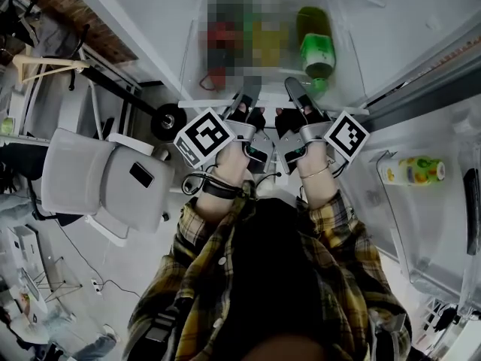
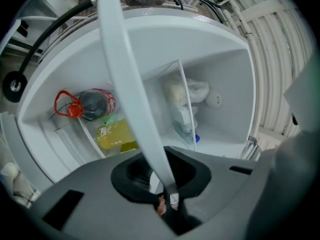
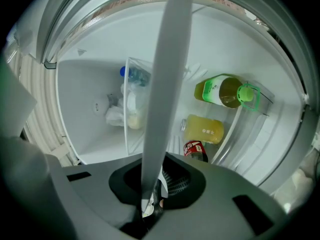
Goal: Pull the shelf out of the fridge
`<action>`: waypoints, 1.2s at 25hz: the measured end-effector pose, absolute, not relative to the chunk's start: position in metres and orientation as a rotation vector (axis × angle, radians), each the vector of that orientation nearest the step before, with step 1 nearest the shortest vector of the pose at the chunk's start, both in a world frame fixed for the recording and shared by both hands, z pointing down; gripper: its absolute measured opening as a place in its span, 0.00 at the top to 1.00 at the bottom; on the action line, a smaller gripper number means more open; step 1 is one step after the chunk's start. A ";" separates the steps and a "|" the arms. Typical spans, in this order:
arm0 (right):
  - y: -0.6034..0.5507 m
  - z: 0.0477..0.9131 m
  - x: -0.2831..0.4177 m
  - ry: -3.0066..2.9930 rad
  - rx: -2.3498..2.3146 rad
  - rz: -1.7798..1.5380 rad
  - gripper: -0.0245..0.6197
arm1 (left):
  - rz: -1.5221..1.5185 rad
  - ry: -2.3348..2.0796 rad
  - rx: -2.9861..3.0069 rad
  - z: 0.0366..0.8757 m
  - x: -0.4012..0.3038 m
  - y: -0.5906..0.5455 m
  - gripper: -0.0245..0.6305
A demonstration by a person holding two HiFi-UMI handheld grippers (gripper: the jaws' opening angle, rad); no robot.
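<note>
The left gripper (image 1: 246,90) is pinching the front rail (image 2: 134,96) of the shelf (image 1: 197,101), which is sitting inside the fridge (image 3: 85,84) with a cola bottle (image 2: 95,104), a juice bottle (image 2: 115,136) and a green-capped bottle (image 3: 226,91) lying behind that rail. Further right along the rail, the right gripper (image 1: 294,89) is clamping it too. The stiff, smooth shelf is probably pulling heavy with loose bottles, so this two-point rail hold is looking sound.

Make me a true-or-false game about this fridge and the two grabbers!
1. The left gripper and the right gripper both clamp the shelf by its front edge. True.
2. The fridge is empty. False: it holds bottles, such as a yellow bottle.
3. A green-capped bottle is in there. True.
4. The person wears a plain blue shirt. False: the shirt is yellow plaid.
</note>
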State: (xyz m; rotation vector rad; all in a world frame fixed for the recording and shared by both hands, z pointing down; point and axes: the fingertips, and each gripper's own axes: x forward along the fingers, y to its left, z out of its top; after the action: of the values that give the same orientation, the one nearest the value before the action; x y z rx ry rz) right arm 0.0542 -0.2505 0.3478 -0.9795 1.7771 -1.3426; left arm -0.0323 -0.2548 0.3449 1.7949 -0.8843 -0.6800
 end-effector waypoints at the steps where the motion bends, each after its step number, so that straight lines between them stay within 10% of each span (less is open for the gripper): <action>1: -0.250 0.347 0.054 1.776 -0.979 -1.343 0.90 | -0.681 -0.883 1.793 0.345 -0.032 -0.255 0.88; 30: -0.222 0.341 0.047 1.788 -1.011 -1.300 0.90 | -0.725 -0.805 1.791 0.335 -0.037 -0.229 0.88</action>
State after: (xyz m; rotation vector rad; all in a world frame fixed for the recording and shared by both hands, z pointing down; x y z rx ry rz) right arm 0.0473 -0.2223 0.3411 -1.0109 1.7876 -1.3001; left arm -0.0369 -0.2287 0.3353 1.7909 -0.8052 -0.7246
